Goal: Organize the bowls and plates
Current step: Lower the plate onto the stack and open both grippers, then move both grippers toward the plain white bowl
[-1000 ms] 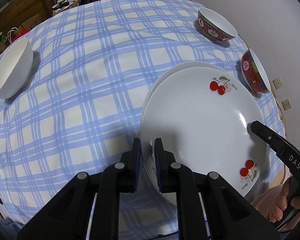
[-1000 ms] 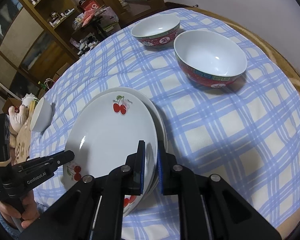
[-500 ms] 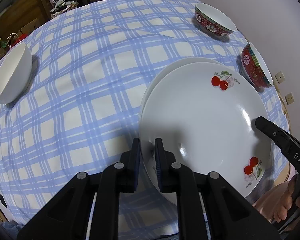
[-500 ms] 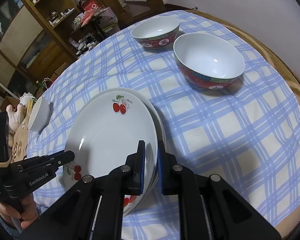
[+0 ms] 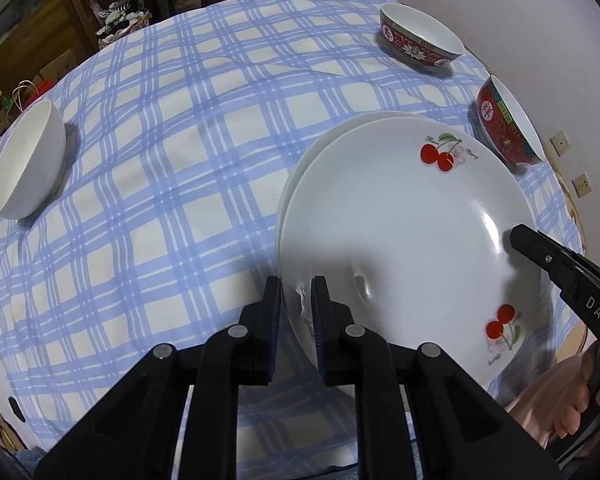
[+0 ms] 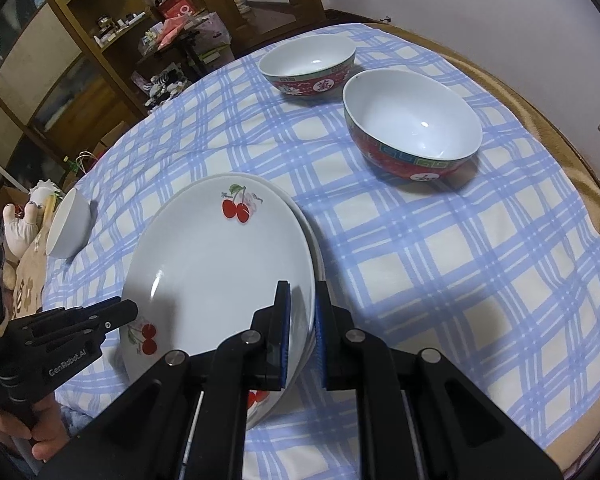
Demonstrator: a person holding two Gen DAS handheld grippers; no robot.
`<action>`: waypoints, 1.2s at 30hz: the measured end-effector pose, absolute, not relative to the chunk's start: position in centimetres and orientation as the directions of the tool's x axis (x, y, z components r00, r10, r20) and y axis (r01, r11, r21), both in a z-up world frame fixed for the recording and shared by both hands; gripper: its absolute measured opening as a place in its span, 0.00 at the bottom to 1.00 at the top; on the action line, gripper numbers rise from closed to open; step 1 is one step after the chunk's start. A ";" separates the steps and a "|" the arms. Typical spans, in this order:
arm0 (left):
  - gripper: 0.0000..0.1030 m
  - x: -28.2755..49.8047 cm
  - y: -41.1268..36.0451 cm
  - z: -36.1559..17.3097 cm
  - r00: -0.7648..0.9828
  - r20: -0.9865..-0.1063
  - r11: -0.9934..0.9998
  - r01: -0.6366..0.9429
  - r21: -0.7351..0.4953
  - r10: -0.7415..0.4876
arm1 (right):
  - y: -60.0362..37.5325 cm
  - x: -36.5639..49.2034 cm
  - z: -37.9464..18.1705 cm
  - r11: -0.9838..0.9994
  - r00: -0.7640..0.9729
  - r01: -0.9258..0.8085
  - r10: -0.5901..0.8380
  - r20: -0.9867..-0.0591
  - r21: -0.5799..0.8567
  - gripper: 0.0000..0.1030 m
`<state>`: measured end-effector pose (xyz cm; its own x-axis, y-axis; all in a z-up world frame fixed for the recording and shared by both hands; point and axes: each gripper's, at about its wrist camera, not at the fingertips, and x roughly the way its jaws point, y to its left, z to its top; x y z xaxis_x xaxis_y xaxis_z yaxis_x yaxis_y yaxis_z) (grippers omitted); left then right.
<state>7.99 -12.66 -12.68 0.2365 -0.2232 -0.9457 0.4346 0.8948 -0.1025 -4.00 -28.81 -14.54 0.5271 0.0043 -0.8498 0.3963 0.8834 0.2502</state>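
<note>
A white plate with red cherry prints (image 5: 400, 232) (image 6: 220, 264) sits over a second white plate, whose rim (image 5: 312, 152) (image 6: 314, 236) shows just beyond it. My left gripper (image 5: 296, 308) is shut on the cherry plate's left rim. Its black body also shows in the right wrist view (image 6: 116, 314). My right gripper (image 6: 302, 320) is shut on the opposite rim, and one finger (image 5: 540, 252) appears in the left wrist view. I cannot tell whether the held plate touches the one below.
Two red patterned bowls (image 6: 312, 64) (image 6: 412, 124) stand at the far right of the round table, which has a blue checked cloth (image 5: 180, 160). A plain white bowl (image 5: 24, 160) sits at the left edge. Wooden shelves (image 6: 60, 60) stand beyond the table. A hand (image 6: 40, 436) holds the left gripper.
</note>
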 end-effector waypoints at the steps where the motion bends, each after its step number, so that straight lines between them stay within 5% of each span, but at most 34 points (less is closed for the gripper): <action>1: 0.15 8.0 -12.6 -12.6 0.239 -0.944 0.895 0.434 -0.104 -0.226 | -28.7 -4.0 -14.5 0.883 0.525 0.399 0.000 -0.851 0.246 0.13; 18: 0.17 7.2 -12.1 -11.9 0.231 -0.944 0.887 0.448 -0.112 -0.236 | -28.2 -3.9 -14.4 0.894 0.501 0.402 -0.032 -0.865 0.199 0.18; 25: 0.30 6.9 -10.9 -10.9 0.250 -0.939 0.895 0.431 -0.111 -0.237 | -27.6 -4.4 -13.4 0.903 0.528 0.385 -0.048 -0.848 0.189 0.20; 27: 0.32 7.0 -10.6 -10.7 0.257 -0.937 0.896 0.431 -0.108 -0.237 | -27.4 -4.6 -13.0 0.907 0.535 0.384 -0.064 -0.842 0.176 0.32; 29: 0.44 7.0 -10.3 -10.6 0.264 -0.937 0.899 0.426 -0.099 -0.228 | -27.4 -4.9 -12.6 0.908 0.544 0.383 -0.071 -0.836 0.172 0.54; 34: 0.73 7.1 -9.5 -9.4 0.276 -0.935 0.898 0.431 -0.087 -0.223 | -27.2 -5.2 -11.6 0.906 0.550 0.396 -0.103 -0.829 0.150 0.75; 36: 0.78 7.2 -9.2 -8.7 0.290 -0.933 0.902 0.425 -0.074 -0.214 | -27.2 -5.2 -11.4 0.907 0.549 0.395 -0.106 -0.829 0.146 0.78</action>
<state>7.24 -9.17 -8.68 0.2901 -0.2135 -0.9329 0.4247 0.9023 -0.0744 -5.18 -27.21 -11.44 0.5494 -0.1057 -0.8288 0.3950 0.9070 0.1461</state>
